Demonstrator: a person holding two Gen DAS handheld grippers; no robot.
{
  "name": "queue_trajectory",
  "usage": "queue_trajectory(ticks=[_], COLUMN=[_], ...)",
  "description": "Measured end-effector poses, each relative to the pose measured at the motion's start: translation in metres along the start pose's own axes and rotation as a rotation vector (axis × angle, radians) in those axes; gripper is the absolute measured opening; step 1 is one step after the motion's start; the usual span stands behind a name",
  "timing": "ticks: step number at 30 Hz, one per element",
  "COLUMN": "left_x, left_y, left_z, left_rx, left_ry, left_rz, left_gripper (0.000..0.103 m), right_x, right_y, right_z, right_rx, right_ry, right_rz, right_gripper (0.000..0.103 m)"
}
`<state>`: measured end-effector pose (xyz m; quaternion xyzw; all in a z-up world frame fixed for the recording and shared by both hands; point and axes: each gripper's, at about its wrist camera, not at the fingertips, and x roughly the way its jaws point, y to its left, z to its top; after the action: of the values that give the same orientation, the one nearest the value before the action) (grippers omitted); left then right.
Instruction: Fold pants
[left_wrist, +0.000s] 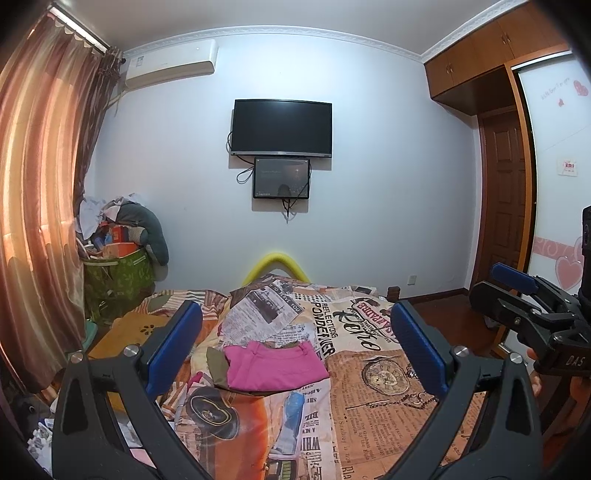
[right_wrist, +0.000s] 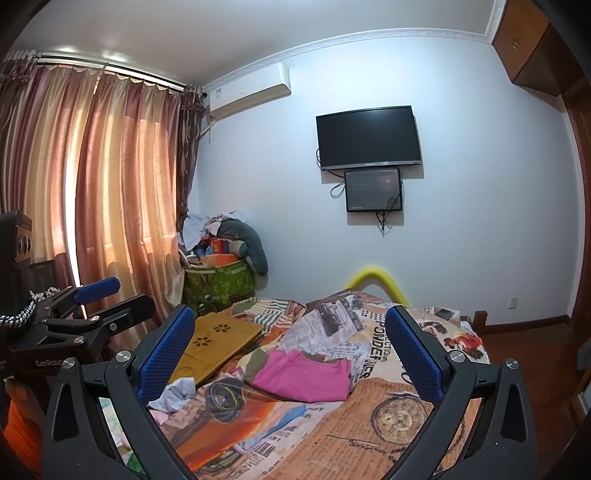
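Pink pants (left_wrist: 275, 366) lie folded into a compact rectangle on the bed's newspaper-print cover (left_wrist: 373, 391), beside an olive garment (left_wrist: 218, 365). They also show in the right wrist view (right_wrist: 306, 376). My left gripper (left_wrist: 295, 350) is open and empty, held above and short of the pants. My right gripper (right_wrist: 291, 354) is open and empty, also held back from them. The right gripper shows at the left wrist view's right edge (left_wrist: 517, 291); the left gripper shows at the right wrist view's left edge (right_wrist: 99, 299).
A wooden lap tray (right_wrist: 218, 339) lies on the bed's left side, with a pale cloth (right_wrist: 173, 397) near it. A green laundry bag (right_wrist: 221, 284) piled with clothes stands by the curtain (right_wrist: 110, 184). A yellow padded footboard (left_wrist: 275, 266), wall TV (left_wrist: 281, 127) and wardrobe (left_wrist: 517, 147) are behind.
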<state>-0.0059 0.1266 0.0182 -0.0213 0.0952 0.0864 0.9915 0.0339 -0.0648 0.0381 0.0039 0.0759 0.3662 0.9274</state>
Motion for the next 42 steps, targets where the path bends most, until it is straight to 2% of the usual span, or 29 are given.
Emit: queue_trajectory(ticks=[42], left_x=[0.0013], left_y=[-0.0054], left_z=[-0.0014], left_rx=[0.01], left_ry=[0.012], left_rz=[-0.034], left_gripper=[0.103], right_x=[0.0], right_y=[-0.0021], right_z=[-0.0012], right_rx=[-0.004], right_ry=[0.003], right_rz=[-0.013], right_gripper=[0.103])
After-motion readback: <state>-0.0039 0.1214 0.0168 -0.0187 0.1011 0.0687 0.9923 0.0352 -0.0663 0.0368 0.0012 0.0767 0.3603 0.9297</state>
